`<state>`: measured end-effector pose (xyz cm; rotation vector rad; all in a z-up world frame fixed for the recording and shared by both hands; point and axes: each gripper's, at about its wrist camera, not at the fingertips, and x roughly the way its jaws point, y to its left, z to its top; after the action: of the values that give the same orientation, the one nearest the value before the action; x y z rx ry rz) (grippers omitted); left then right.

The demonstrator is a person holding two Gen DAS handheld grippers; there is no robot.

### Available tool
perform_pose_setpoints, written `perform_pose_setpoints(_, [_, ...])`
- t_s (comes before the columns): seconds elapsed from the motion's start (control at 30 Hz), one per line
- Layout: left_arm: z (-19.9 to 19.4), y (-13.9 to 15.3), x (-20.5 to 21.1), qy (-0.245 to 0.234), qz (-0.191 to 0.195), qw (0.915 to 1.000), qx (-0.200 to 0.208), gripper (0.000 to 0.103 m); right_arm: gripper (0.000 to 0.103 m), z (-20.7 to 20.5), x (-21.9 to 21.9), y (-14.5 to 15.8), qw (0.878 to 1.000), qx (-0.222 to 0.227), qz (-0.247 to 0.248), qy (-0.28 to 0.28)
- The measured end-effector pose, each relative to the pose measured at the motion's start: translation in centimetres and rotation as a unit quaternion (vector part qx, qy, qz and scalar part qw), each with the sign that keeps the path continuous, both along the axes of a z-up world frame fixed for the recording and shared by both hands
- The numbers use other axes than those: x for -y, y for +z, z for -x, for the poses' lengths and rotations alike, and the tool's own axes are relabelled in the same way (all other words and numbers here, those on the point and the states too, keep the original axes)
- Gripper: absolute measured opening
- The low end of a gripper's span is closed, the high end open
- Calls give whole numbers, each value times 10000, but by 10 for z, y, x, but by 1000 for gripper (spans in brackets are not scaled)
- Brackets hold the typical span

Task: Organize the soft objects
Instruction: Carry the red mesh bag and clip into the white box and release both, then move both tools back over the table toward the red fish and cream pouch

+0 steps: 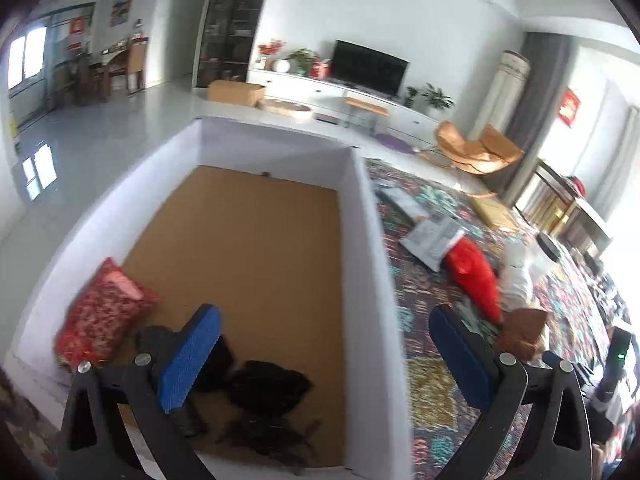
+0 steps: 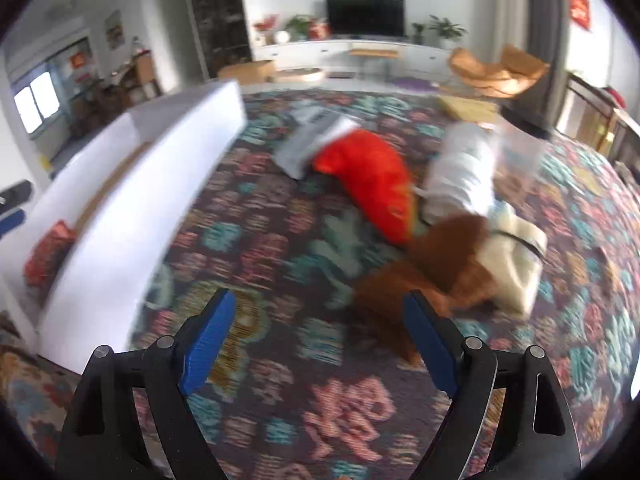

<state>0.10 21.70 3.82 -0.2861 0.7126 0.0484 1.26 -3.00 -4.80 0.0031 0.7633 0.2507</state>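
Observation:
My left gripper (image 1: 320, 344) is open and empty above the right wall of a white box (image 1: 372, 240) with a brown floor. In the box lie a red patterned cushion (image 1: 104, 312) and a black soft thing (image 1: 268, 392). My right gripper (image 2: 320, 336) is open and empty over the patterned carpet (image 2: 320, 420). Ahead of it lie a brown plush piece (image 2: 436, 268), a red soft bag (image 2: 372, 180), a white padded roll (image 2: 464, 168) and a cream cushion (image 2: 516, 264). The box (image 2: 132, 208) stands to its left, with the red cushion (image 2: 48, 252) inside.
Grey papers (image 2: 308, 132) lie on the carpet behind the red bag. A yellow mat (image 2: 468, 106), an orange chair (image 2: 496, 70), a TV cabinet (image 2: 340, 50) and a cardboard box (image 2: 248, 70) stand at the far end. The view is motion-blurred.

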Motion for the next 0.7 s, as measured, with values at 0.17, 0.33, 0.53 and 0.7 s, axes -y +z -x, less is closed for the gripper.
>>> perform_pose_setpoints(0.17, [-2,-5,97,-1313,25,9913,-34,103,88,2,94,-44,9882,-158,53,-1520])
perform_pose_setpoints(0.33, [-25,-63,161,-1866,-51,9804,-624,103,88,-1,145,-59,9727,-360,26,-2293])
perform_pose_setpoints(0.53, [-65,-114,181,-1698,-835,9766,-1019,103,88,-6,149,-66,9712,-498,36,-2329])
perform_pose_setpoints(0.7, [-89,-127,183,-1555,-1198,9740,-1134,103,90,-6,148,-68,9710,-454,45,-2349])
